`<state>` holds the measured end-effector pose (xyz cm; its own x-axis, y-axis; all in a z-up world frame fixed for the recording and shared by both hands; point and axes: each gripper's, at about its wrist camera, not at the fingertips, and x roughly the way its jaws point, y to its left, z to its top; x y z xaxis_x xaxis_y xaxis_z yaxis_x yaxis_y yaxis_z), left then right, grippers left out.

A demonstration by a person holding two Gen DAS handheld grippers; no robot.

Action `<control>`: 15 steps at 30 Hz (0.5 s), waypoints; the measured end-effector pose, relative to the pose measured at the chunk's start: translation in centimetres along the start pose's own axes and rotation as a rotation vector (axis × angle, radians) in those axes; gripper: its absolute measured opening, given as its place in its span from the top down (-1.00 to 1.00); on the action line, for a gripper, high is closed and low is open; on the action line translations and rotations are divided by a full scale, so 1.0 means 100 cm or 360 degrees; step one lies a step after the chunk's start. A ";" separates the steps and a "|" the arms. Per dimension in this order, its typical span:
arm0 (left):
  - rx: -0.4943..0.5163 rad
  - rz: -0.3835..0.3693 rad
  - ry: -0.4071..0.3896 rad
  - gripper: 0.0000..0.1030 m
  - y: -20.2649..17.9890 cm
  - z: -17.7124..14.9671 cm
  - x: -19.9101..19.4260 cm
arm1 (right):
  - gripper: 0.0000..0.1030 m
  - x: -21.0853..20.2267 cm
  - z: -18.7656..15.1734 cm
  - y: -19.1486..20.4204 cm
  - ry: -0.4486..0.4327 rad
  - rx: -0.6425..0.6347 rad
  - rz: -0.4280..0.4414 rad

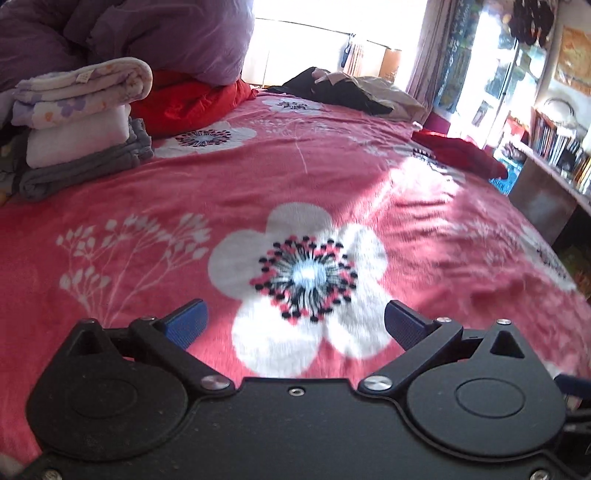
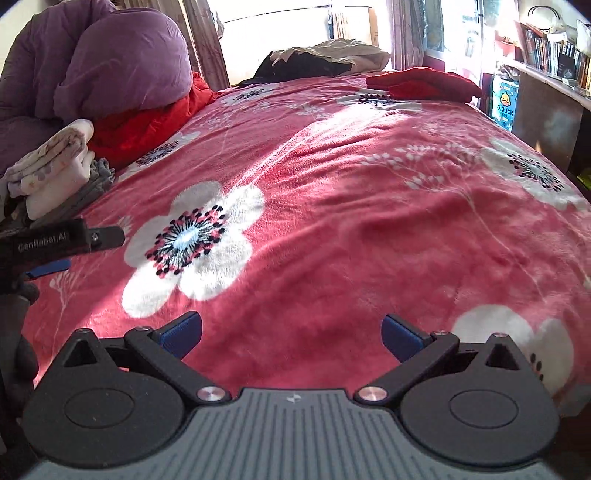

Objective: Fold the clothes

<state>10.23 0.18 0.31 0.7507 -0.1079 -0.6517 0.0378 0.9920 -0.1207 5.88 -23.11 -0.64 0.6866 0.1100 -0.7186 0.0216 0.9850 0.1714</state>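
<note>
Both grippers hover over a pink flowered blanket (image 1: 332, 192) that covers the bed. My left gripper (image 1: 295, 325) is open with nothing between its blue pads, above a large white flower. My right gripper (image 2: 291, 338) is open too and holds nothing. The left gripper's body (image 2: 62, 238) shows at the left edge of the right wrist view. A stack of folded clothes (image 1: 81, 122) (image 2: 55, 170) sits at the left. A red garment (image 1: 461, 153) (image 2: 421, 86) lies at the far right of the bed. A dark and beige heap of clothes (image 1: 343, 90) (image 2: 325, 59) lies at the far end.
A purple duvet (image 1: 140, 33) (image 2: 122, 62) is piled over a red quilt (image 1: 184, 99) at the back left. A bookshelf (image 1: 554, 144) (image 2: 554, 48) runs along the right wall beside the bed's edge. Bright windows stand behind the far end.
</note>
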 end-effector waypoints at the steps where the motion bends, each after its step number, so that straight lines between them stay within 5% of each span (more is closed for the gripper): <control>1: 0.0040 0.0018 0.0016 -0.99 -0.004 -0.011 -0.006 | -0.99 -0.003 -0.006 -0.003 0.0000 0.0001 -0.0020; 7: 0.0242 0.0084 0.0068 -0.99 -0.021 -0.048 -0.029 | -0.99 -0.007 -0.036 -0.018 0.0041 0.0042 -0.0026; 15: 0.0123 0.0106 0.0125 -0.99 -0.014 -0.064 -0.047 | -1.00 -0.024 -0.046 -0.011 -0.0043 -0.0075 -0.0068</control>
<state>2.39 -1.11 -1.21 0.6994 -0.0437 -0.7134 0.0426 0.9989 -0.0195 0.90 -23.86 -2.18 0.7052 0.0648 -0.7060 0.0174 0.9939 0.1086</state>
